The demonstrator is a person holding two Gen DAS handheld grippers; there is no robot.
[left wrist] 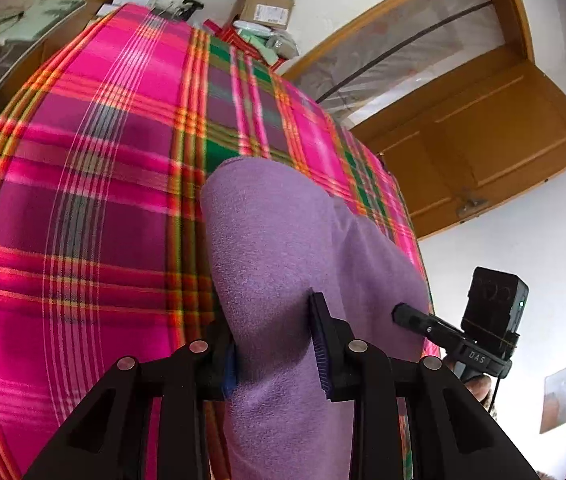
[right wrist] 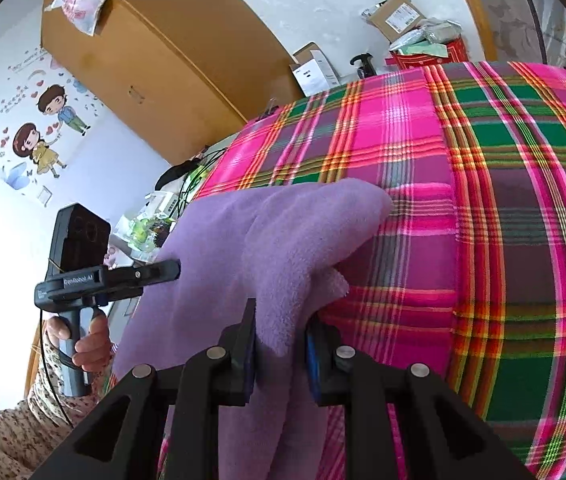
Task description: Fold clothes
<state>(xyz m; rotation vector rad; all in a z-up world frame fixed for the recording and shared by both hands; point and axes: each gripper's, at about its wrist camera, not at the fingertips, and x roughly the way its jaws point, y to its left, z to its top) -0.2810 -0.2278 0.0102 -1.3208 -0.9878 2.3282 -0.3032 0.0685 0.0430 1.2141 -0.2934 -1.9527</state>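
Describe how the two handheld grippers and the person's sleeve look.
Both grippers are black, with angular linkage arms, round silver pivot pins and blue pads inside the fingers. Left gripper: grey pistol handle, white lettering on its side, black boxy camera on top, thin black cable hanging down. Right gripper: white "DAS" lettering, green light on its camera. Sleeve: pale, small floral print.

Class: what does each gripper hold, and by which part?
Both the left gripper and right gripper clamp the purple fleece cloth at its near edge.

Left gripper [left wrist: 276, 354] at six o'clock, pads clamped on purple fleece garment [left wrist: 279, 248] draped over plaid blanket [left wrist: 83, 200]. Right gripper [left wrist: 401, 314] at four o'clock, touching the fleece. Wooden door [left wrist: 483, 148] at two.
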